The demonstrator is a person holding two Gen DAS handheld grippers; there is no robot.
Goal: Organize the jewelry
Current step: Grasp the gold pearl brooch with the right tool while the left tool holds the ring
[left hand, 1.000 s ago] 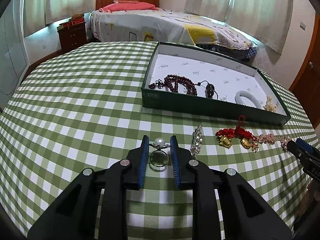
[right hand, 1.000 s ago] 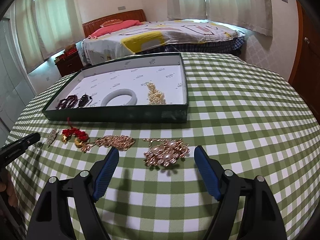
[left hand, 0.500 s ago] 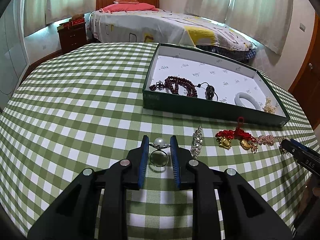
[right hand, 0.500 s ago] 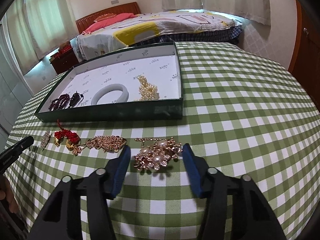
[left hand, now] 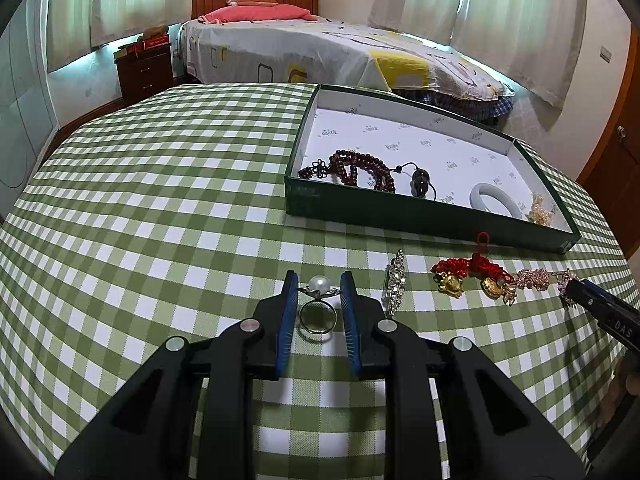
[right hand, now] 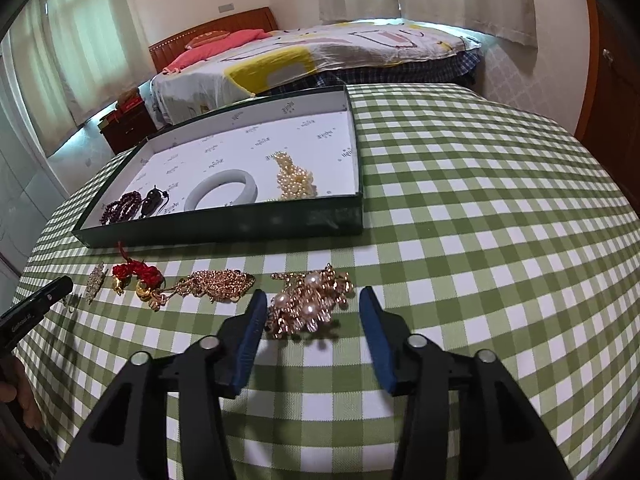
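From the left wrist, the left gripper stood narrow, its blue pads close on either side of the pearl ring, which lay on the checked tablecloth; contact could not be told. The green tray lay ahead to the right.

From the right wrist, the right gripper was opening slightly, the gold pearl brooch between its pads, touching the left pad only.

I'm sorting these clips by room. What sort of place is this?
Most likely a home bedroom: a made bed with pink pillows, a wooden nightstand, curtained windows, and a table with a green checked cloth.
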